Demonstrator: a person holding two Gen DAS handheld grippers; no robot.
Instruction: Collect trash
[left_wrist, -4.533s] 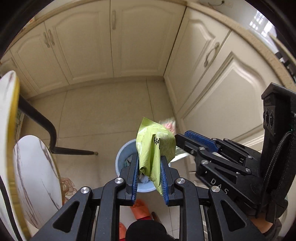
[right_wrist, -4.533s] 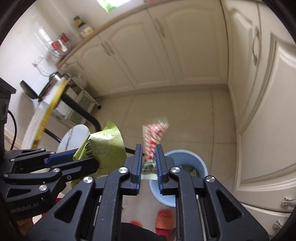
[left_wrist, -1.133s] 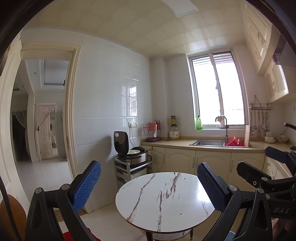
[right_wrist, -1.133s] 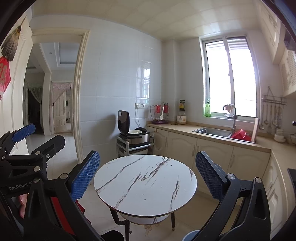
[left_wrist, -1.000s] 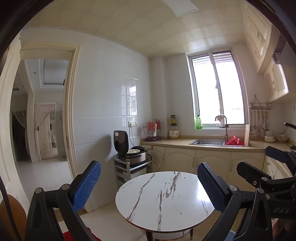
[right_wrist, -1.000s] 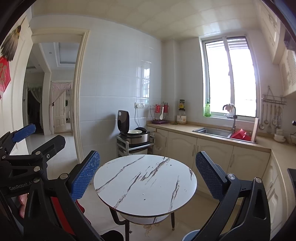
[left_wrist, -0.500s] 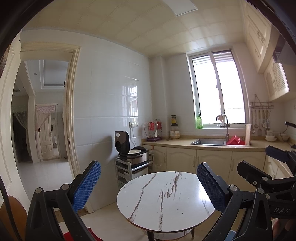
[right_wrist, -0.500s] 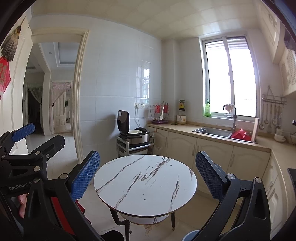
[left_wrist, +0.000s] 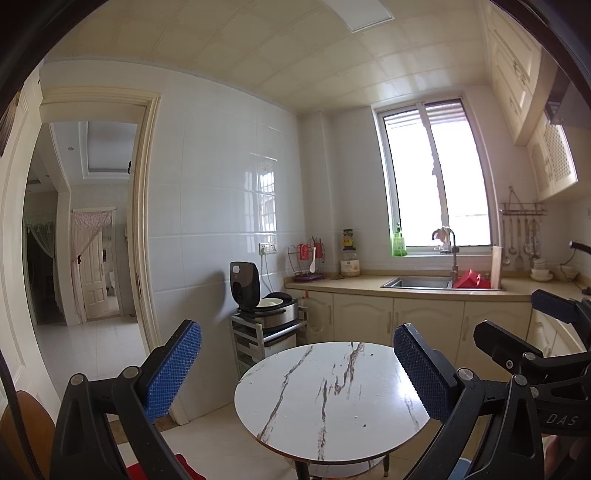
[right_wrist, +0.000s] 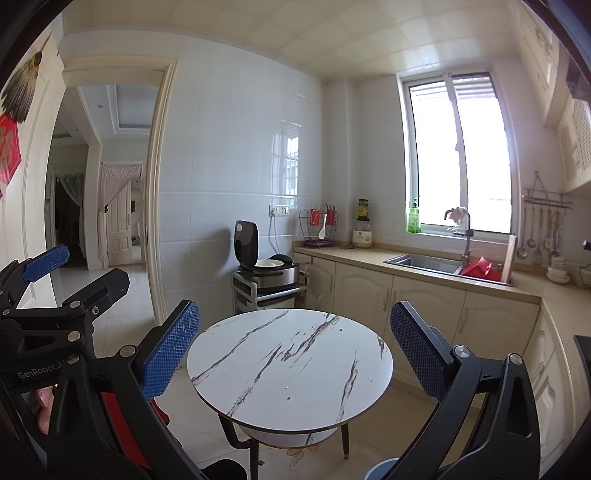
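Since a few seconds back you have lifted both grippers off the bin: then the left one pinched a green wrapper and the right one a red-and-white wrapper above the blue bin, and now neither holds anything and both cameras look level across the kitchen. Over the last second almost nothing has shifted.

Your left gripper (left_wrist: 297, 363) has its blue-padded fingers (left_wrist: 173, 363) spread wide apart, with nothing between them. Your right gripper (right_wrist: 295, 347) is spread just as wide and equally empty; in the left view its black frame juts in at the right edge, level with yours.

From the left: an open doorway (left_wrist: 86, 236) gives onto a bright hall. Next comes the white tiled wall, then a rice cooker (right_wrist: 264, 266) with its lid up, standing on a small cart beside the cream cabinets. The round marble table (right_wrist: 290, 363) stands in the middle, framed between the fingers in both views, and its top is bare from edge to edge. Behind it runs the counter with the sink (right_wrist: 424, 262) under the window (right_wrist: 458, 155), and ladles hang on a rail at the far right.

Of the blue bin (right_wrist: 380, 472) you see only a sliver of rim at the bottom edge of the right view, below the table's right edge. The wrappers are out of sight.
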